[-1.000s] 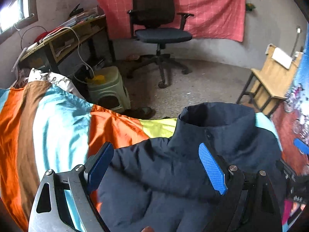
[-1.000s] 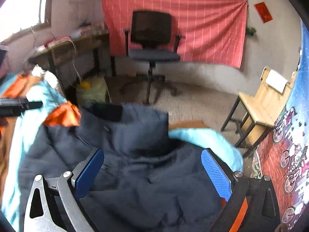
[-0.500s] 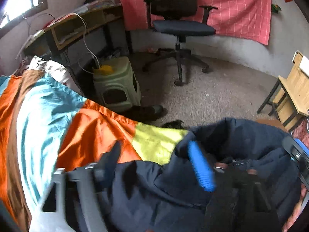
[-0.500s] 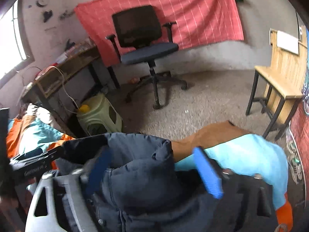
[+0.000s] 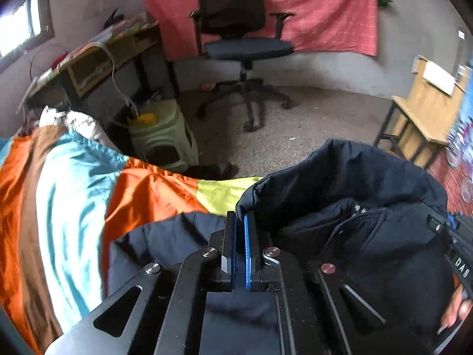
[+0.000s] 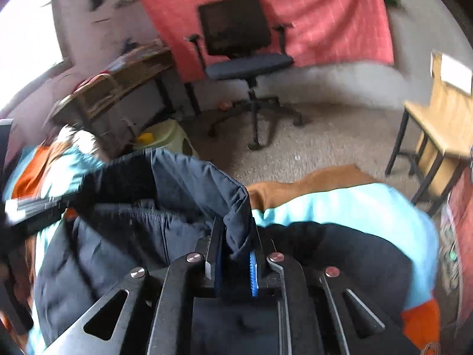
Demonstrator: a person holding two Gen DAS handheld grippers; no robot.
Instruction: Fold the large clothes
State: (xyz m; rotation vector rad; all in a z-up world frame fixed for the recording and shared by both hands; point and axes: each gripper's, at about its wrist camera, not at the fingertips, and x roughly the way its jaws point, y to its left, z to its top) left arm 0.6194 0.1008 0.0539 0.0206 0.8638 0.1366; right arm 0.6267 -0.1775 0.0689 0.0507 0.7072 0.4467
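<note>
Left gripper [image 5: 240, 222] pinching the left corner of the navy jacket [image 5: 348, 207] collar, blue pads nearly meeting on the fabric edge. Right gripper [image 6: 235, 236] clamping the opposite collar corner of the navy jacket [image 6: 189, 183], cloth bunching between the pads. Collar standing raised between both tools; jacket body lying beneath and ahead of them, spreading over the striped bedspread [image 5: 74, 201]. Office chair [image 5: 239, 38] sitting well beyond.

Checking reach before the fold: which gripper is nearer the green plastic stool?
Left. The left gripper grips the jacket's collar on the stool's side of the bed; the right gripper holds the collar's far end.
</note>
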